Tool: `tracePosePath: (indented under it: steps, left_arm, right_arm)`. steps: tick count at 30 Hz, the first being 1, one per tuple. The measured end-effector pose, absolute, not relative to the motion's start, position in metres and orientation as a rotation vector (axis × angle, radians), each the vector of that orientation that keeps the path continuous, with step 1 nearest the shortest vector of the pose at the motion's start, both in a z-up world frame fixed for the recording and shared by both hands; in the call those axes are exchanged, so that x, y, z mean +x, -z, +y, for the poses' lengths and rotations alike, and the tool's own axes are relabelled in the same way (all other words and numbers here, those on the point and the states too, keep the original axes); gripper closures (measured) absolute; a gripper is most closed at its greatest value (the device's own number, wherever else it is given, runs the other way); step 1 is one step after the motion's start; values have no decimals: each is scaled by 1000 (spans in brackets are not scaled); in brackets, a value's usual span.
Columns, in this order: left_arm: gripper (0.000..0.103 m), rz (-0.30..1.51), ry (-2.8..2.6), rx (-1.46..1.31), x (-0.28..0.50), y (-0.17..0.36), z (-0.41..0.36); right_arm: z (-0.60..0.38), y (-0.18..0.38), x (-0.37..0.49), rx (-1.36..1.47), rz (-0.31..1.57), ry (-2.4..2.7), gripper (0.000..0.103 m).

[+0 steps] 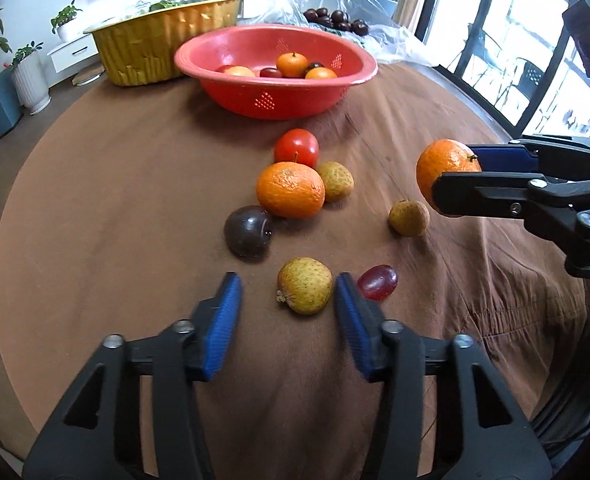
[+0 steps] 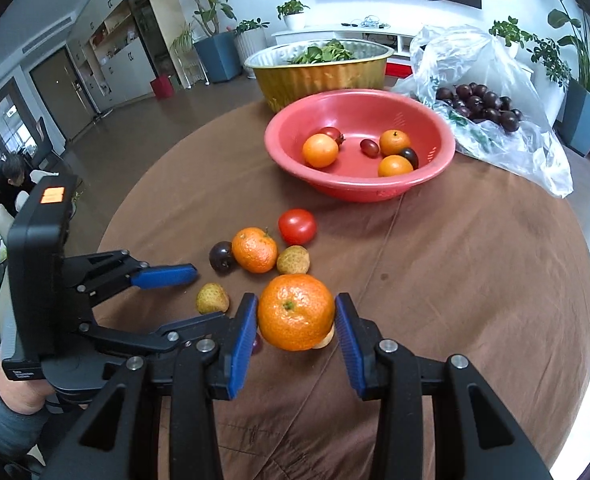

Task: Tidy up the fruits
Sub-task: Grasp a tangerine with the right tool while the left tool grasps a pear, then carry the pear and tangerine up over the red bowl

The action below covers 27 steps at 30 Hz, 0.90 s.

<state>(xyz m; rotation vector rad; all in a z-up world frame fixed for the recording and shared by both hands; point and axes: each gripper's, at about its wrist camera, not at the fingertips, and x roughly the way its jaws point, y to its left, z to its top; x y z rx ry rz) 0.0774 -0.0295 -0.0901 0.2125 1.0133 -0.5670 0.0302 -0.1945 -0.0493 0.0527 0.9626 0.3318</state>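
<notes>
My right gripper (image 2: 295,314) is shut on a tangerine (image 2: 296,312) and holds it above the brown tablecloth; it also shows in the left wrist view (image 1: 447,174). My left gripper (image 1: 289,294) is open, its jaws on either side of a yellow-green lychee (image 1: 305,285) on the cloth without squeezing it. A red grape (image 1: 377,282) lies just right of it. A dark plum (image 1: 248,230), a second tangerine (image 1: 290,189), a tomato (image 1: 296,148) and two more lychees (image 1: 336,181) (image 1: 409,218) lie beyond. A red colander bowl (image 2: 435,118) holds several fruits.
A gold foil tray (image 2: 319,76) with greens stands behind the bowl. A clear plastic bag (image 2: 495,64) of dark plums lies at the back right. The round table's edge (image 1: 3,216) curves around the left. Potted plants and a TV stand are in the room behind.
</notes>
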Motion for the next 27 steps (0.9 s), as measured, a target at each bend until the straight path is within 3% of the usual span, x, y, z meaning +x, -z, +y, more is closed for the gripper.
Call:
tracePosePath:
  steps: [3,10,13,27]
  left_arm:
    - [68,1018,581,204,80,90,-31]
    - [68,1022,584,246,81,90,-38]
    - [78,1020,608,246,81,91,-39]
    - [78,964,624,166,78,69,-24]
  right_arm:
    - [-193,51,27,61,963,-334,61]
    - [-195,53,24,74,963,-337,61]
    - [-194,52,23,79,959,-337,61]
    - [-205,45,25,119,921,-326,61]
